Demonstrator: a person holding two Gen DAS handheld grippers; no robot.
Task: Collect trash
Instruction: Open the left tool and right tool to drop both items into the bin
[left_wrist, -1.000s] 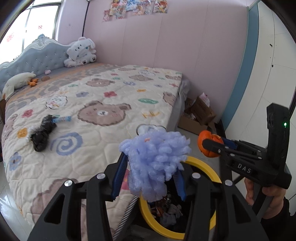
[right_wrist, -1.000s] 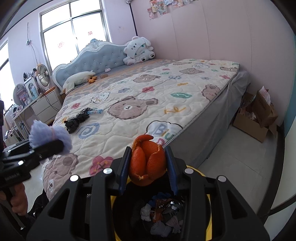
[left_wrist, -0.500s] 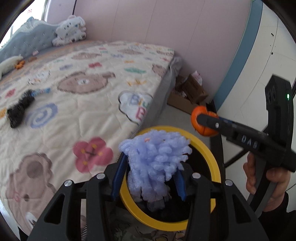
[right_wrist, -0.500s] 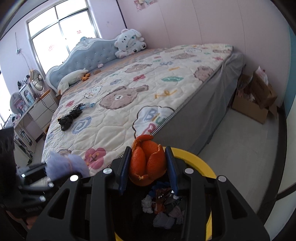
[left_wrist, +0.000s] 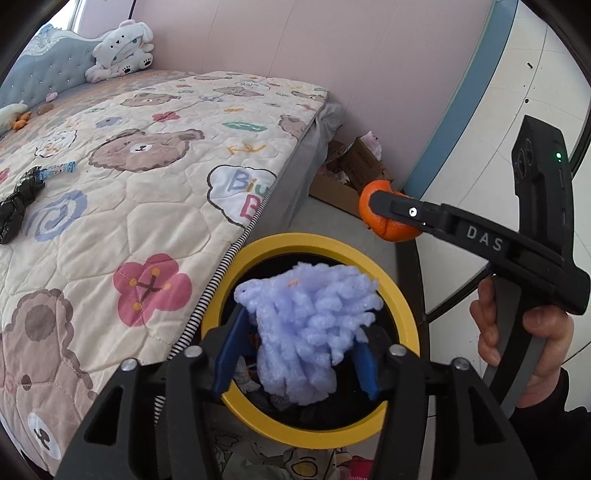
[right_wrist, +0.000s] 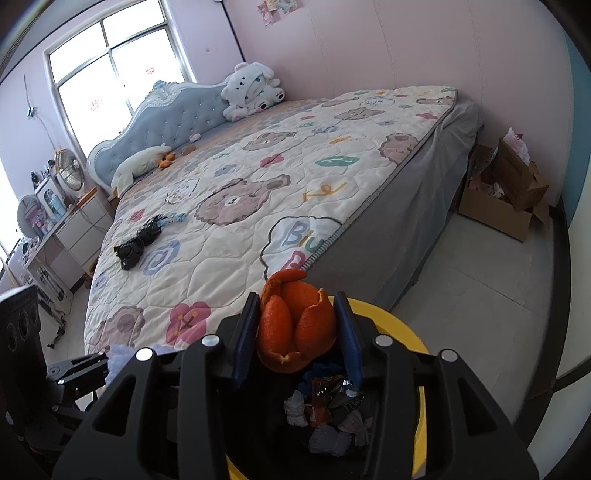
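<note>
Bedroom with pink walls and a pale tiled floor. A bed (right_wrist: 303, 177) under a quilt printed with bears and flowers runs from a blue tufted headboard (right_wrist: 173, 110), where a white plush toy (right_wrist: 251, 90) sits. A crumpled black wrapper (right_wrist: 138, 242) lies on the quilt near the bed's left edge. An open cardboard box (right_wrist: 509, 199) stands on the floor at the far wall.

A yellow-rimmed bin (left_wrist: 400, 295) stands against the bed's near corner, with mixed scraps inside. The left gripper (left_wrist: 297, 354) hangs over the bin's mouth, a lilac foam wad (left_wrist: 306, 325) between its blue pads; its jaws are opening and the right pad looks clear of the wad. The right gripper (right_wrist: 295, 336) sits over the rim's near side with an orange peel (right_wrist: 295, 328) between its pads, jaws likewise opening, and whether the pads still press the peel is hard to judge. A hand (left_wrist: 524, 339) grips the right tool's handle.

The bin's base is hidden and its near rim is cut off by the gripper bodies
</note>
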